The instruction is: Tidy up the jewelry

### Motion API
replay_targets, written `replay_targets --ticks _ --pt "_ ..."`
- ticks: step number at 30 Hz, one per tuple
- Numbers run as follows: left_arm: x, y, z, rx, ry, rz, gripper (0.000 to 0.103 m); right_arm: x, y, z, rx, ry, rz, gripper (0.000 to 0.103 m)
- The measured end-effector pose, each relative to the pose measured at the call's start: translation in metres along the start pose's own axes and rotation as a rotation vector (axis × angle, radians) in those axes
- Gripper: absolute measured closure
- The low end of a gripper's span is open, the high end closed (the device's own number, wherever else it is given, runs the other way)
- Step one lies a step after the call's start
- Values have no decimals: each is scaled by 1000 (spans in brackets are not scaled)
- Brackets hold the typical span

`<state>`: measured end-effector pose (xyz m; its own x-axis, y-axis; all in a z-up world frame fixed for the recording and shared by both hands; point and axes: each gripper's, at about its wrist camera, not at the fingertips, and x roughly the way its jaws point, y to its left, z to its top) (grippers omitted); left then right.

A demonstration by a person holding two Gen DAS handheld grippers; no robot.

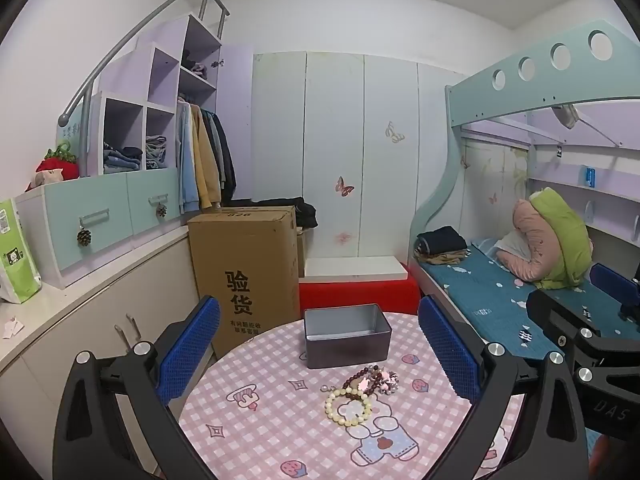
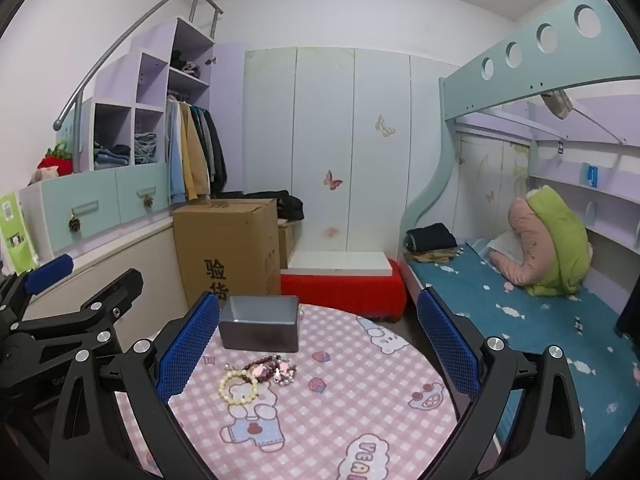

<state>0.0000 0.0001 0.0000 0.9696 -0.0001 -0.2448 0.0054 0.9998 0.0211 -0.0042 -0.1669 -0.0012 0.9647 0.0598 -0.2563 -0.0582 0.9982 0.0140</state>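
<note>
Bedroom first: a bunk bed [image 1: 520, 304] with a teal patterned mattress runs along the right, white wardrobe doors [image 1: 336, 152] with butterfly stickers fill the back wall, and a tall cardboard box [image 1: 244, 268] stands on the floor beside the stepped shelving on the left. Nearer, a round counter [image 1: 280, 420] under a pink checked cloth with cartoon bears carries everything for the job. Toward its far edge sits an open grey metal tin [image 1: 346, 338], which looks empty. Just in front of the tin, apart from it, lies the jewelry [image 1: 360, 388]: a pale beaded bracelet [image 1: 348, 408] overlapping a dark red bead strand [image 1: 362, 378] and a small sparkly cluster, all loose on the cloth.

Nothing appears sorted yet, so this reads as the very start. The left gripper [image 1: 318, 356] and the right gripper [image 2: 318, 354] both hover above the counter with their blue pads wide apart and nothing between them. The next move likely calls for lowering one gripper onto a single piece, probably the pale bracelet, and closing gently so the tangled strands do not drag along
</note>
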Motion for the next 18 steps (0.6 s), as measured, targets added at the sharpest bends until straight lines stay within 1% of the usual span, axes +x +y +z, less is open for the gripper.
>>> replay_targets --ticks 18 --pt "0 0 0 -3 4 -2 7 1 0 -2 -2 8 -1 7"
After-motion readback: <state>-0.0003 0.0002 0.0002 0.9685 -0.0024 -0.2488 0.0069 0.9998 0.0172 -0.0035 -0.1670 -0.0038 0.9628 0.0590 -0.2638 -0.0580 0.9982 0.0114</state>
